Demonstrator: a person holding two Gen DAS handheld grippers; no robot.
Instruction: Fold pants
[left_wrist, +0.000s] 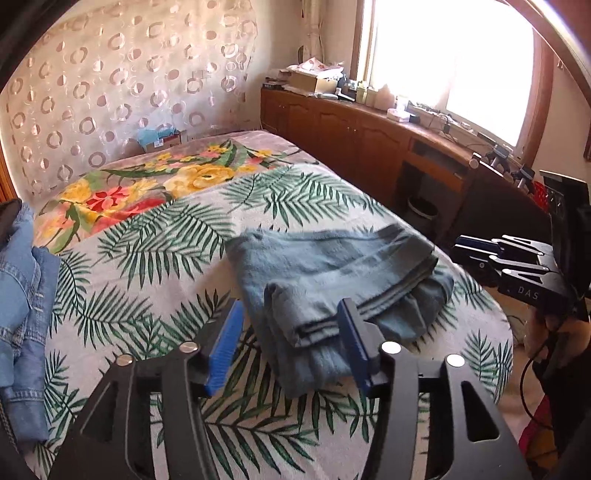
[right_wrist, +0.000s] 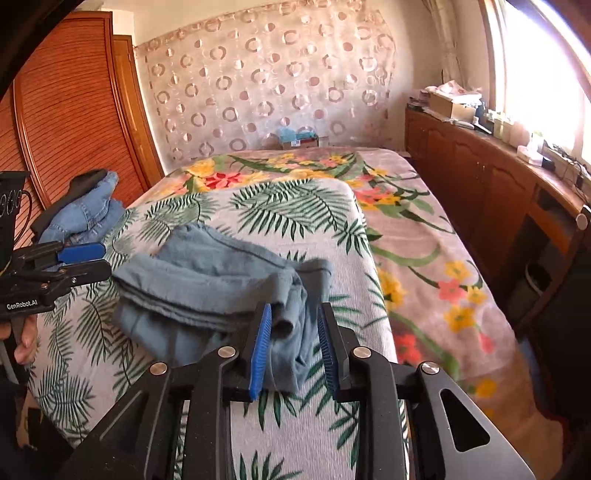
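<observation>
The pants (left_wrist: 332, 280) lie folded into a thick blue-grey bundle on the palm-leaf cover (left_wrist: 155, 266) of the bed, near its front edge, with stacked layered edges showing along the near side. My left gripper (left_wrist: 288, 343) hangs just over the near left corner of that bundle with its blue pads spread wide; one pad (left_wrist: 225, 347) stands clear over the cover and the other sits at the folded edge, and nothing is pinched between them. My right gripper (right_wrist: 293, 343) is at the opposite end of the bundle, its pads also parted, with a bunched fold of the pants lying in the gap; I cannot tell whether the pads touch the cloth. From the right wrist view my left gripper (right_wrist: 79, 260) shows at the left edge, just beside the bundle. A heap of denim clothes (left_wrist: 22, 295) rests at the far left of the bed, well apart from the pants. A flowered blanket (right_wrist: 436, 258) lies under the leaf cover.
</observation>
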